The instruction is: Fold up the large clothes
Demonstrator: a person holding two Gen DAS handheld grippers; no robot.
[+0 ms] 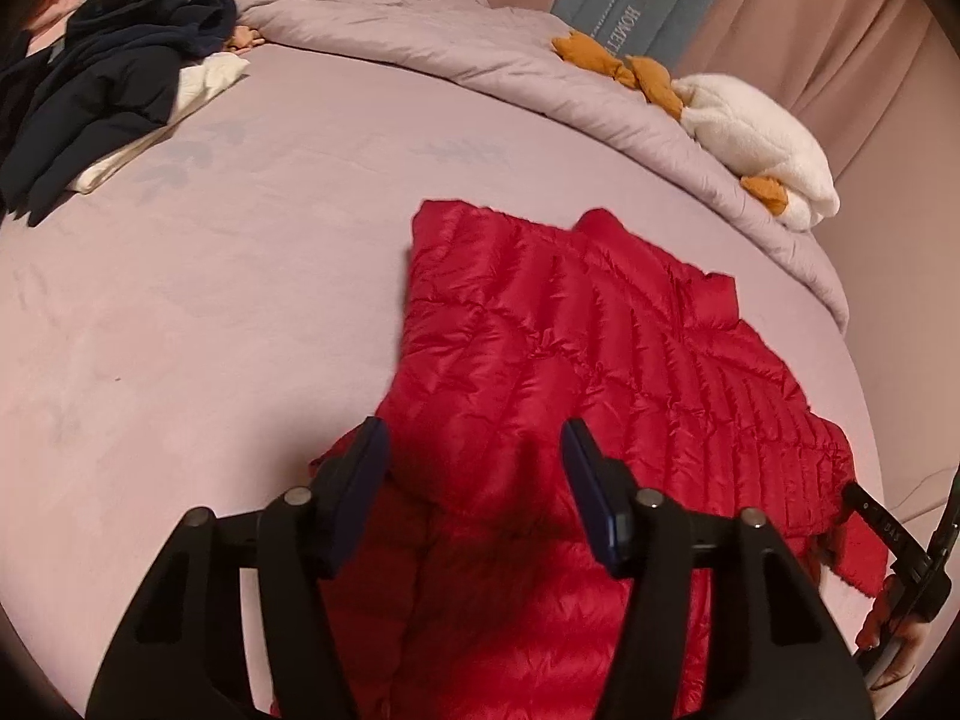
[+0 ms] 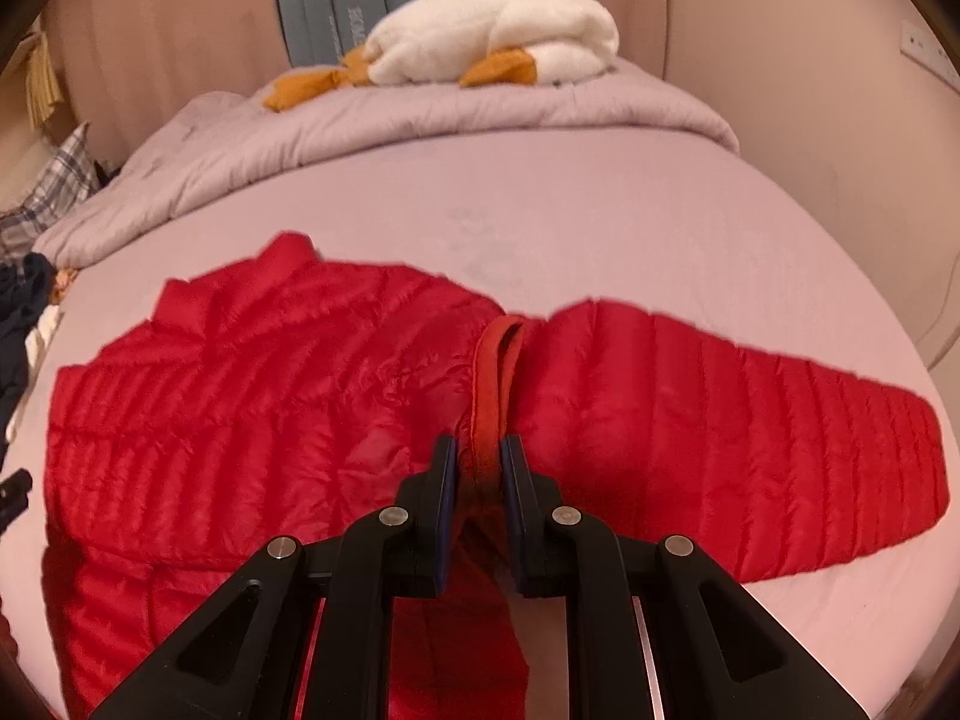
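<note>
Red quilted jacket (image 2: 252, 396) lies spread across the pink bed sheet (image 1: 210, 300), one sleeve stretched out to the side. Beyond it sit a rumpled duvet (image 1: 420, 42), dark clothes (image 1: 108, 84) and a white plush toy (image 2: 498, 30). Right gripper (image 2: 480, 462) pinches a red fabric edge; left gripper (image 1: 474, 450) hovers over the jacket, jaws apart, gripping nothing

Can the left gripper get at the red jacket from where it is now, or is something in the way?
Probably yes. The left gripper stands open right over the near part of the red jacket, with nothing between them. The right gripper is shut on a fold of the jacket further along, clear of that spot.
</note>
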